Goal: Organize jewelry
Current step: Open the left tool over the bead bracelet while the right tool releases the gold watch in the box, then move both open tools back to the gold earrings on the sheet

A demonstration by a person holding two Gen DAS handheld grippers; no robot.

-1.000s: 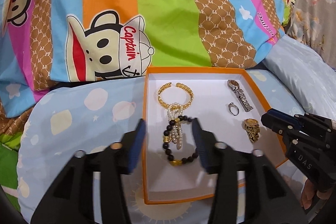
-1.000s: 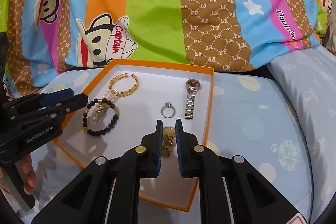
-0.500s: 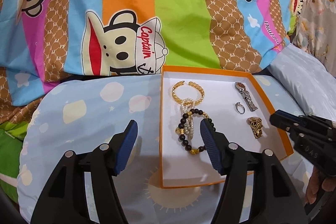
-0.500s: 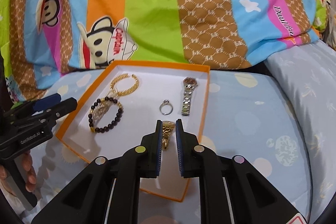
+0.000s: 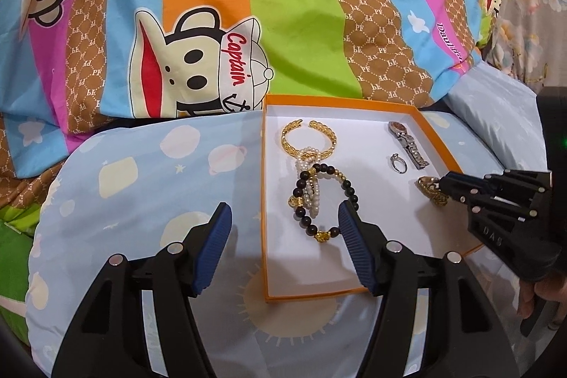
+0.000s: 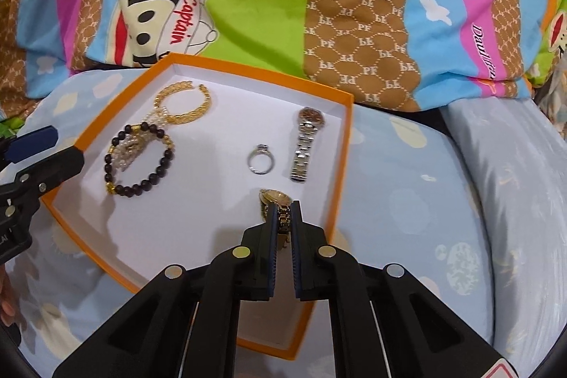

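The right gripper [image 6: 284, 211] was clamped on the gold watch [image 6: 277, 201], jaws pinched together on the bracelet just behind the case. The watch lay in the orange tray [image 6: 345, 144] near its right edge, toward the near right corner, on the white floor.

Handling, judged: metal, dense for its size, so it should hang down from the pinch point. The link band is floppy, not stiff, and will likely fold and swing once lifted. Polished links looked slippery, and the grip sat on a thin section, so slip or twist was a risk. Taking it across the band next to the case seemed the sound choice; the dial glass is best left alone.

Look: gold case, round dial, gold link band with some silver-toned links, partly hidden by the pads.

The left gripper [image 5: 285, 248] hovered over the tray's near left corner, jaws well apart, nothing between them. The dark bead bracelet [image 5: 320, 197] lay beyond its tips.
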